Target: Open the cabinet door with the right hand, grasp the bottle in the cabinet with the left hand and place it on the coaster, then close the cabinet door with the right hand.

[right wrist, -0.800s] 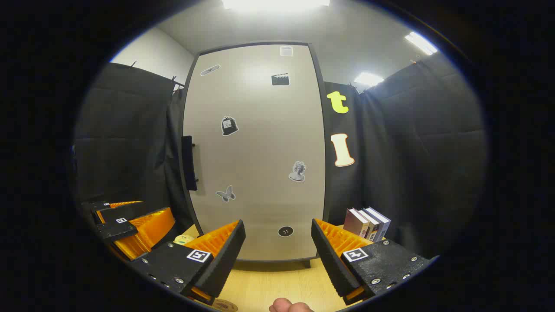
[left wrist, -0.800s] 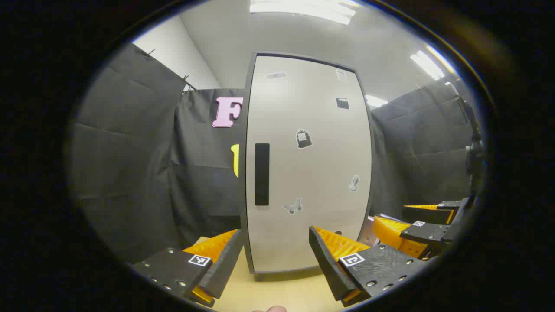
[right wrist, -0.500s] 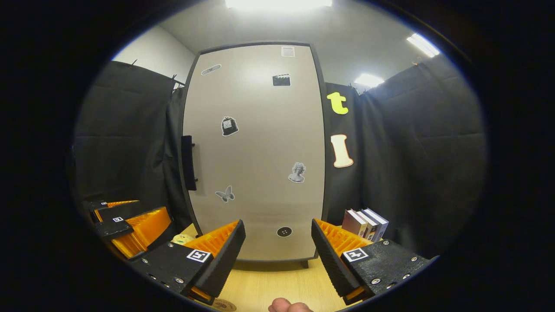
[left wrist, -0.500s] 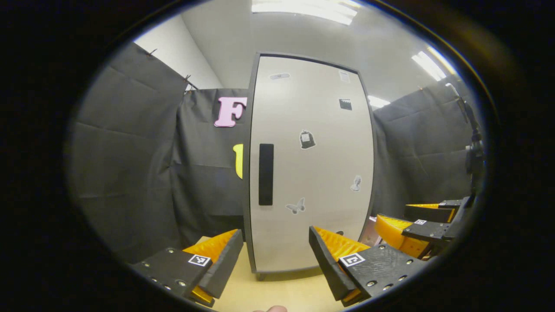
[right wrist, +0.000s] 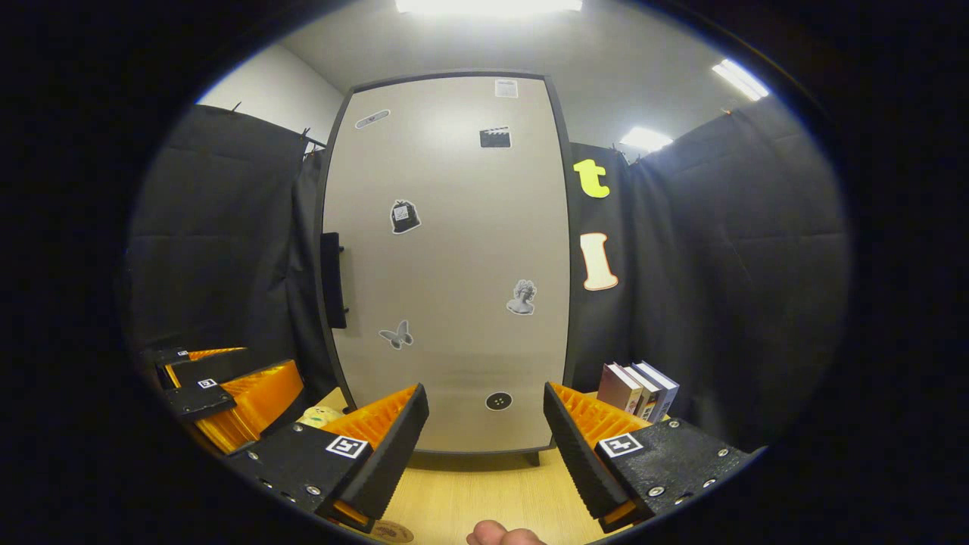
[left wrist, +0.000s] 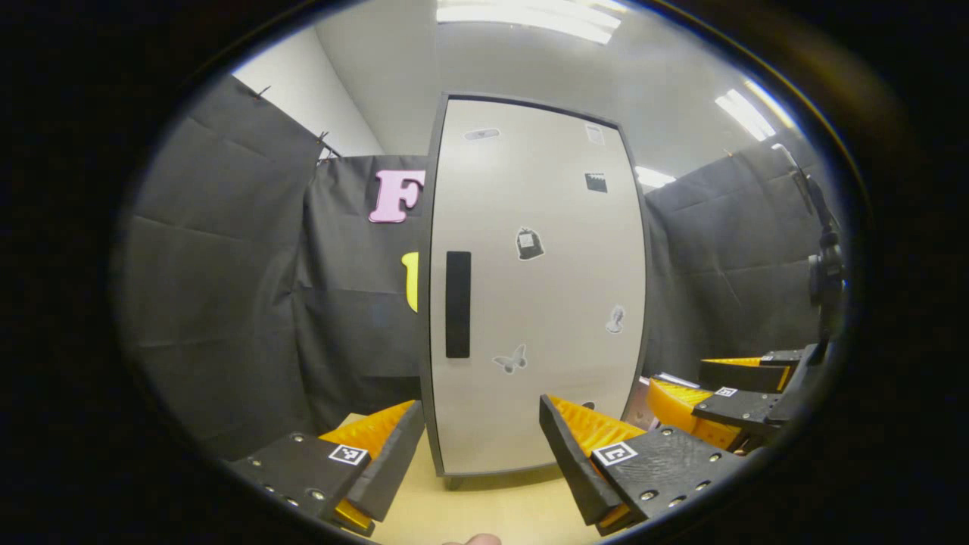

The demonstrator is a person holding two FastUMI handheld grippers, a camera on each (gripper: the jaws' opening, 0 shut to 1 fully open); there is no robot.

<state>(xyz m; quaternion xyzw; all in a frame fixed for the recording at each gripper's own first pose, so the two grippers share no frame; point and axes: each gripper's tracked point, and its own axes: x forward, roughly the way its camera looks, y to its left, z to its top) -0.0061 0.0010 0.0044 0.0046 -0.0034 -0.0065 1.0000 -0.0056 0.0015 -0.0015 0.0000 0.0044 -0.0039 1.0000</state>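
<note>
Cabinet door stands closed; left gripper and right gripper both spread wide, holding nothing.

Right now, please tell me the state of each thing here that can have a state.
cabinet door: closed
door handle: untouched, no gripper on it
left gripper: open, holding nothing
right gripper: open, holding nothing
books: upright, side by side beside the cabinet

Both views face the closed cabinet door from low, side by side.
</note>
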